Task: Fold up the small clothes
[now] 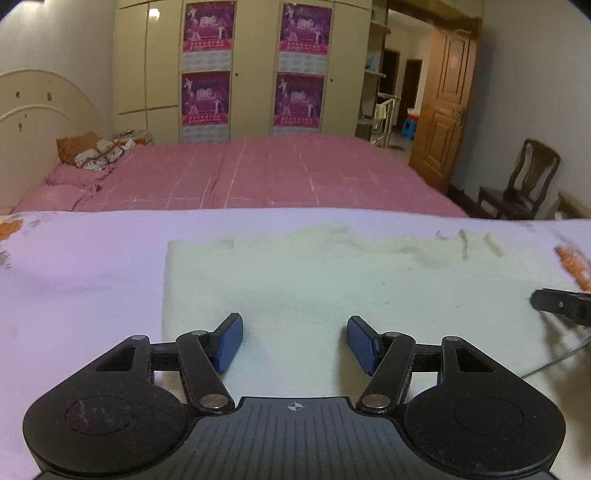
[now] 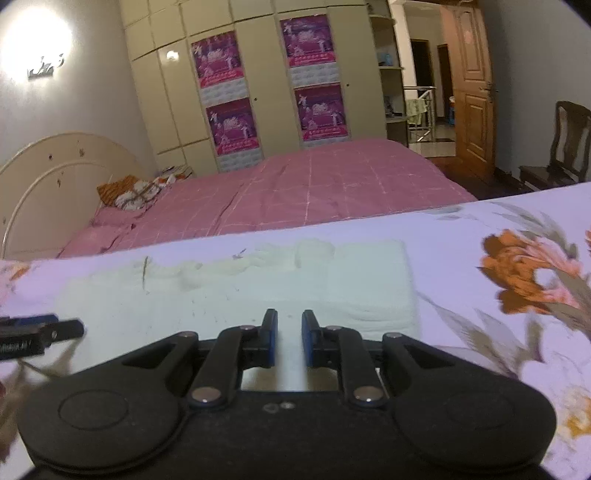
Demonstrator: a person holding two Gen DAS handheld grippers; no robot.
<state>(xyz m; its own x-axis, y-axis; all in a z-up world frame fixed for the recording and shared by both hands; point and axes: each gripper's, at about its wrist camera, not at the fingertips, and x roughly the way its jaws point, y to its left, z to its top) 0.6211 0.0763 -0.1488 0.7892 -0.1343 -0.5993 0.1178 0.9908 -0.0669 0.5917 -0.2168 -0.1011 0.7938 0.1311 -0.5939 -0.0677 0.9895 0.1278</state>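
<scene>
A pale cream cloth (image 1: 332, 288) lies flat on a lilac sheet (image 1: 81, 280) printed with orange flowers (image 2: 524, 273); its far edge is rumpled, its near part smooth. The left gripper (image 1: 294, 341) hangs over the cloth's near left part with its jaws spread wide – the blue pads (image 1: 229, 341) stand well apart and nothing is between them, only the cloth showing below. The right gripper (image 2: 289, 338) sits over the near right part of the cloth (image 2: 236, 295), its jaws parted by only a narrow gap; no fabric is pinched between its pads (image 2: 307, 341). In the left view the tip of the right gripper juts in at the right edge (image 1: 561, 304), and in the right view the left one's tip shows at the left edge (image 2: 40, 330) – the two are side by side over the same cloth. Behind the sheet stand a bed with a pink checked cover (image 1: 277, 173), a cream headboard (image 1: 33, 110), a wardrobe (image 1: 255, 66) with purple posters (image 1: 208, 26), a wooden door (image 1: 447, 103) and a dark chair (image 1: 524, 181).
</scene>
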